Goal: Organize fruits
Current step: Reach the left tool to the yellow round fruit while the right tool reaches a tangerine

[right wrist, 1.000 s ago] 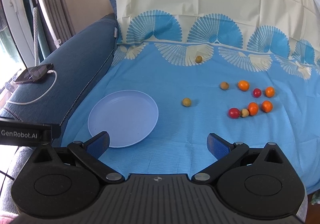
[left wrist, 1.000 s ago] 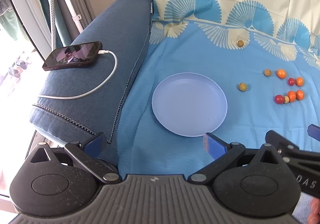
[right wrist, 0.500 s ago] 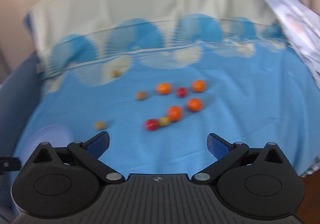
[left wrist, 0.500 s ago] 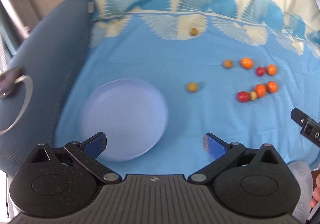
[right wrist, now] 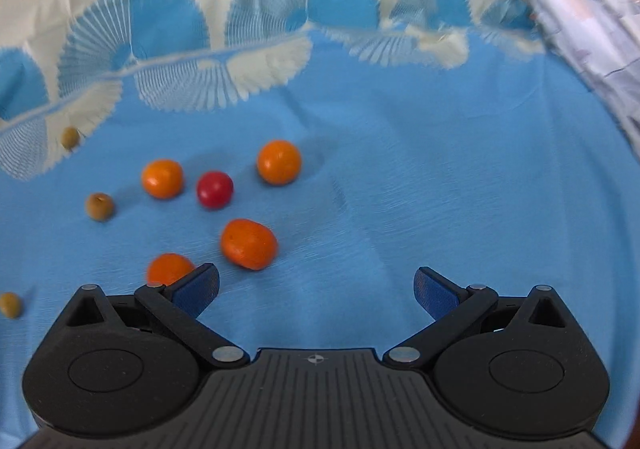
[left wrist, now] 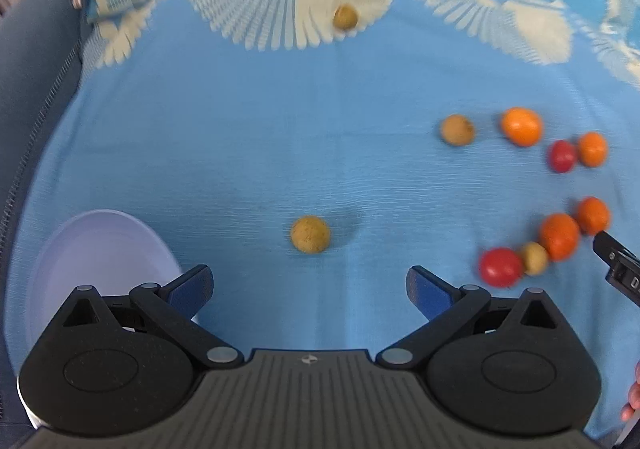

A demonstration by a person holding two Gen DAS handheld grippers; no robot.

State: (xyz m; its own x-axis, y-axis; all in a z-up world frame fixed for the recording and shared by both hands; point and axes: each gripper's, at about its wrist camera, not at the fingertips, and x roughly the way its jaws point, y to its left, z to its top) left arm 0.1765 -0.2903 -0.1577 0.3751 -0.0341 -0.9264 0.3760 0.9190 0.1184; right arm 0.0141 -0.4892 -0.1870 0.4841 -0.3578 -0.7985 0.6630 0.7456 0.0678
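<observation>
Left claw (left wrist: 308,287) spread wide, empty, over blue cloth (left wrist: 248,153); a brown fruit (left wrist: 310,234) lies just ahead between its fingers, pale plate (left wrist: 80,249) at its left finger. Right claw (right wrist: 316,289) also wide, empty; an orange fruit (right wrist: 249,243) near its left finger, another (right wrist: 170,268) partly behind it. Red fruit (right wrist: 214,189) and more orange ones beyond.
</observation>
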